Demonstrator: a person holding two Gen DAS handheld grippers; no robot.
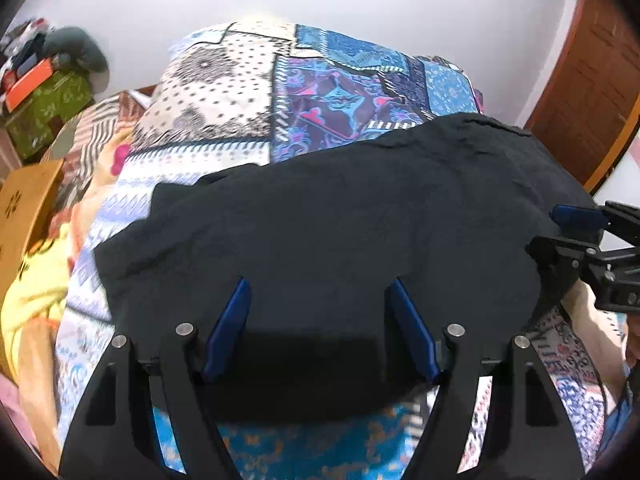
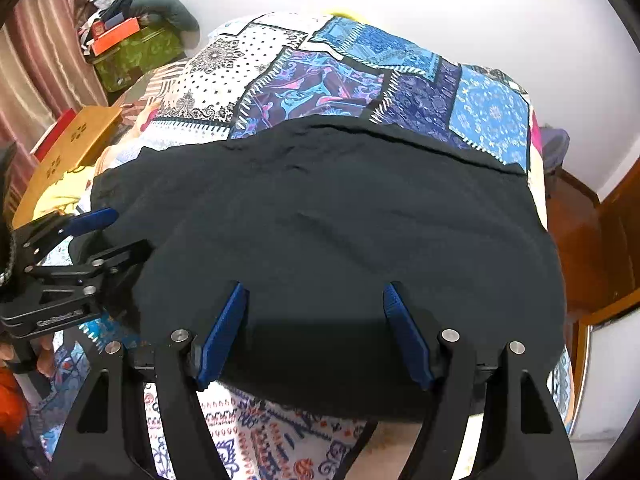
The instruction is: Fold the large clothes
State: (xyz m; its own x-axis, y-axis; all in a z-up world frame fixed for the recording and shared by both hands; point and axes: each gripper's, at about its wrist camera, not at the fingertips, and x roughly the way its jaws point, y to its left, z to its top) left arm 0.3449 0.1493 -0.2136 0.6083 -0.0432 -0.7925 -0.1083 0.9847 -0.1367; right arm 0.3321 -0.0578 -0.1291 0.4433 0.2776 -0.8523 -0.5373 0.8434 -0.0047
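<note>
One black garment [image 1: 340,240] is lying spread across a patchwork bedspread [image 1: 248,92].

The left gripper [image 1: 320,320] and right gripper [image 2: 316,320] are hovering over its near edge, both with jaws spread wide, their blue fingers [image 2: 224,336] framing dark cloth but pinching nothing; white wall [image 2: 440,8] is rising behind.

Garment [image 1: 340,232] lies on the bedspread [image 1: 224,92] — both tools at its near edge.
</note>
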